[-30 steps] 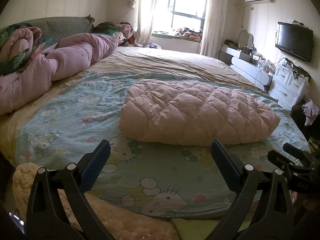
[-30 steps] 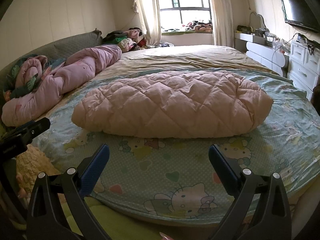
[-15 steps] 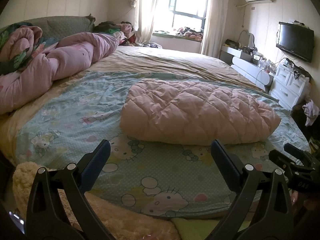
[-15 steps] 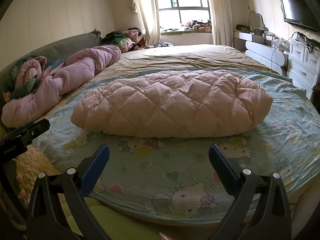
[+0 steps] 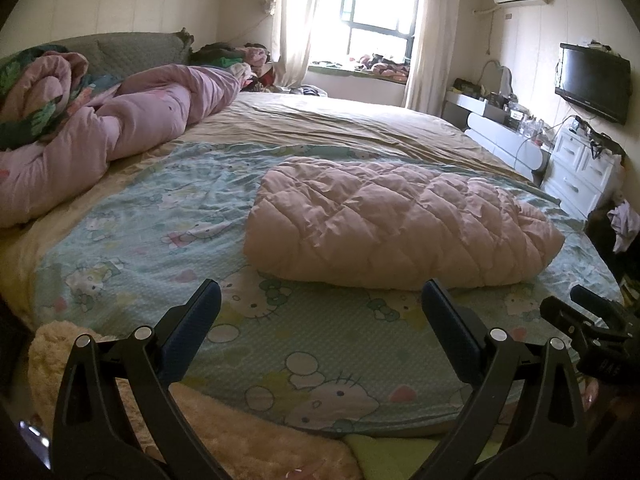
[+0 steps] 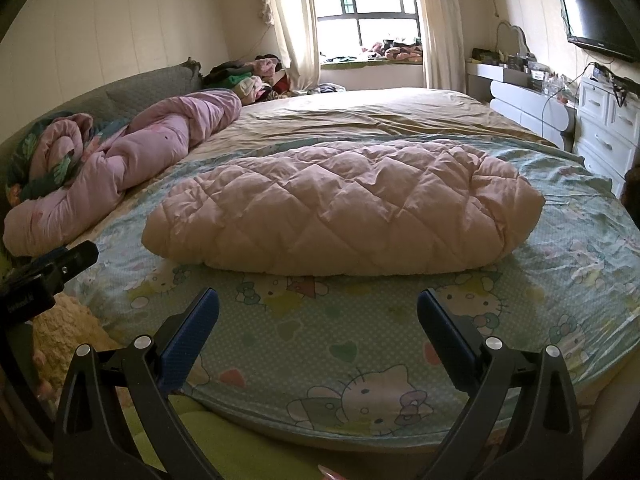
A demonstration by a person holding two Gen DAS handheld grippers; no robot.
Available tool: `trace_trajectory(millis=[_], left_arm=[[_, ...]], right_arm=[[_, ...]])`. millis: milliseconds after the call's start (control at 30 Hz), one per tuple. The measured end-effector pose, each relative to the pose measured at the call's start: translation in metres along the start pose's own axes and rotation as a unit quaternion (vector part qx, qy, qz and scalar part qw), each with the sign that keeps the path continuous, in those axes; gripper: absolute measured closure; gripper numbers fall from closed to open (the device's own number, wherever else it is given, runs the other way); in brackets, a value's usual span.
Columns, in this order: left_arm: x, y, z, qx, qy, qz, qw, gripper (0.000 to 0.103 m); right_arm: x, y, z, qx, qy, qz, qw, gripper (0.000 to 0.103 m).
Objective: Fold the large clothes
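Note:
A pink quilted padded garment [image 5: 396, 220] lies folded into a long thick bundle on the bed's light blue cartoon-print sheet [image 5: 160, 216]; it also shows in the right wrist view [image 6: 344, 208]. My left gripper [image 5: 320, 300] is open and empty, held over the near edge of the bed, short of the bundle. My right gripper [image 6: 318, 308] is open and empty, also short of the bundle. The right gripper's body shows at the right edge of the left wrist view [image 5: 596, 328].
A rolled pink duvet [image 5: 120, 128] lies along the bed's left side by the grey headboard [image 5: 132, 46]. A fluffy beige blanket [image 5: 224, 420] hangs at the near edge. White drawers [image 5: 580, 168] and a wall television [image 5: 592, 80] stand on the right.

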State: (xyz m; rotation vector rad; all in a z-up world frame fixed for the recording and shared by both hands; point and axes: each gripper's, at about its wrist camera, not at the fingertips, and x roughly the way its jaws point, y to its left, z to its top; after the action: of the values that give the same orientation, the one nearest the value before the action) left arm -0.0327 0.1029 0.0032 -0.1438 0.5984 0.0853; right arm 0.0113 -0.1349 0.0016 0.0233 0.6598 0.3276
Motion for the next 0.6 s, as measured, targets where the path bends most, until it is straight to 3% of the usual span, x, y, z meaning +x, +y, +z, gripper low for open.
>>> trace_trajectory(millis=[600], left_arm=[[0.0014, 0.0032, -0.0018, 0.001, 0.005, 0.016, 0.9999, 0.009]], right_arm=[[0.002, -0.0029, -0.001, 0.003, 0.002, -0.005, 1.0, 0.004]])
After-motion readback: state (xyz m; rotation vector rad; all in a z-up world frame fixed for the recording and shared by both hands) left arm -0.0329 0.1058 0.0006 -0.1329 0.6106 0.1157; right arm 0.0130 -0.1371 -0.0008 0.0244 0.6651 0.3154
